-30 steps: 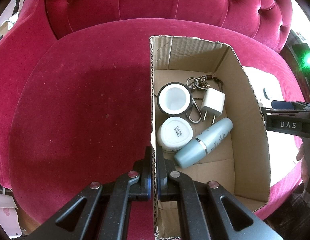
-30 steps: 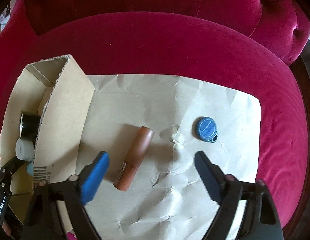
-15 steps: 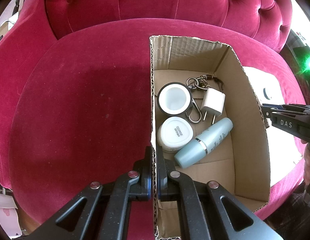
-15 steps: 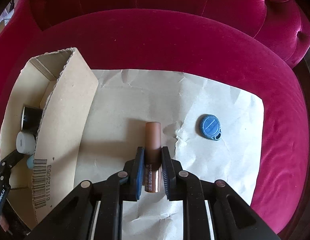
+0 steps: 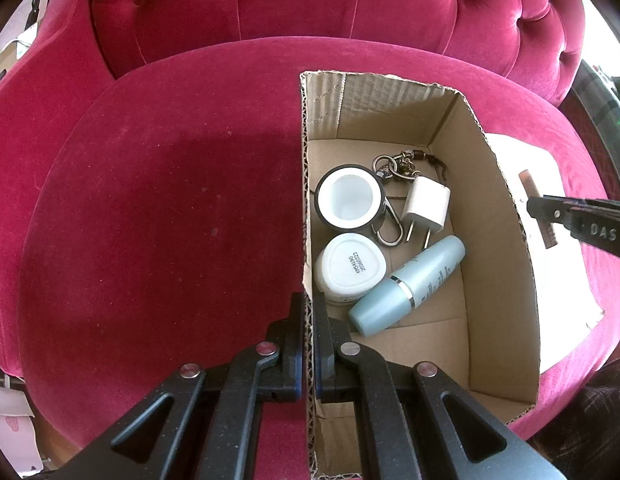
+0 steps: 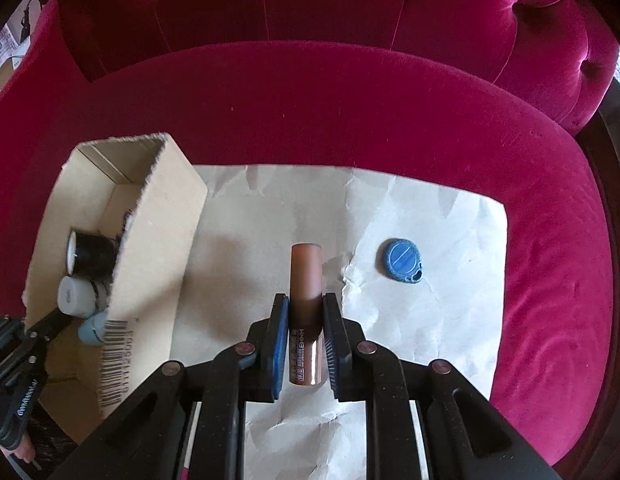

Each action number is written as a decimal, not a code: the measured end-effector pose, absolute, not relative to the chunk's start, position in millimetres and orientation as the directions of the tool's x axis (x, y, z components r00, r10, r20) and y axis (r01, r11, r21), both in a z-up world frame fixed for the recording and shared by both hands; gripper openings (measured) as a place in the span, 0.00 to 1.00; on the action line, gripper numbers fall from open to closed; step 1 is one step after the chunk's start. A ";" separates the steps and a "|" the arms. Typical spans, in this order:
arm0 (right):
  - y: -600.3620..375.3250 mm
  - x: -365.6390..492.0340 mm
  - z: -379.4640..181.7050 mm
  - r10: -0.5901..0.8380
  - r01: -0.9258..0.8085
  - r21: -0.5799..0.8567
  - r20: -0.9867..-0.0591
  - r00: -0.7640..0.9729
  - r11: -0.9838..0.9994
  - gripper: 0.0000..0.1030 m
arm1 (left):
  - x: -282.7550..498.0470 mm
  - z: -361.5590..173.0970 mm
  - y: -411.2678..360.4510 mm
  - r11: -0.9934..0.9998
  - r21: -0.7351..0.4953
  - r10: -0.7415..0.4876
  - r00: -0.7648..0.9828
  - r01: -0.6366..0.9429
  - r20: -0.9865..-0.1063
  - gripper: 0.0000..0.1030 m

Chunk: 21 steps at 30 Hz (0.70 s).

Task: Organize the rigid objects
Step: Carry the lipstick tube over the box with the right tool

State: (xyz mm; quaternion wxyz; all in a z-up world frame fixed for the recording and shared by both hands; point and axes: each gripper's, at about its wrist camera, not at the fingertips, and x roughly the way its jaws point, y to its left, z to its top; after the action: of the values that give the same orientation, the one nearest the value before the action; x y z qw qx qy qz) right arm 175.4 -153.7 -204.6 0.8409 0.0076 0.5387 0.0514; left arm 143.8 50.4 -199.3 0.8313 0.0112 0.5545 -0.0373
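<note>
My right gripper (image 6: 306, 308) is shut on a brown cosmetic tube (image 6: 306, 276), held just above the crumpled paper sheet (image 6: 429, 320); the same tube (image 5: 535, 208) shows past the box's right wall in the left wrist view. A blue round tag (image 6: 401, 266) lies on the paper to the right. My left gripper (image 5: 308, 312) is shut on the left wall of the cardboard box (image 5: 505, 240). Inside lie a black-rimmed white jar (image 5: 349, 202), a white lid (image 5: 349, 270), a pale blue bottle (image 5: 409, 284), a white charger plug (image 5: 427, 210) and a keyring (image 5: 393, 168).
Everything rests on a crimson velvet armchair seat (image 5: 170, 220) with a tufted backrest (image 5: 310, 4). The box (image 6: 150, 260) stands left of the paper in the right wrist view. Room clutter shows past the seat's edges.
My right gripper went from wide open to shut on the brown tube, then lifted it slightly off the paper. The left gripper stayed clamped on the box wall.
</note>
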 end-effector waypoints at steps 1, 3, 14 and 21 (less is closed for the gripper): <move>-156.6 173.6 -200.2 0.094 -0.080 0.066 -0.903 0.418 0.995 0.16 | 144.2 -199.0 50.3 0.997 -0.023 -0.050 0.382 0.074 -0.923 0.03; -155.2 169.8 -192.2 0.095 -0.083 0.065 -0.899 0.427 0.994 0.16 | 144.2 -199.2 50.3 0.997 -0.024 -0.050 0.382 0.073 -0.923 0.03; -160.9 158.1 -163.4 0.107 -0.117 0.060 -0.887 0.450 0.991 0.16 | 144.5 -197.8 51.0 0.997 -0.025 -0.051 0.381 0.073 -0.923 0.03; -147.4 157.3 -134.4 0.125 -0.155 0.059 -0.881 0.457 0.986 0.16 | 144.2 -197.6 50.8 0.997 -0.025 -0.051 0.381 0.072 -0.923 0.03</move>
State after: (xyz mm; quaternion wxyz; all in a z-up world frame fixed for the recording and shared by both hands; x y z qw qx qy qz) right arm 157.3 -147.4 -134.4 0.8535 -0.0149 0.5144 0.0821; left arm 144.2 50.8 -197.6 0.8309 0.0096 0.5551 -0.0371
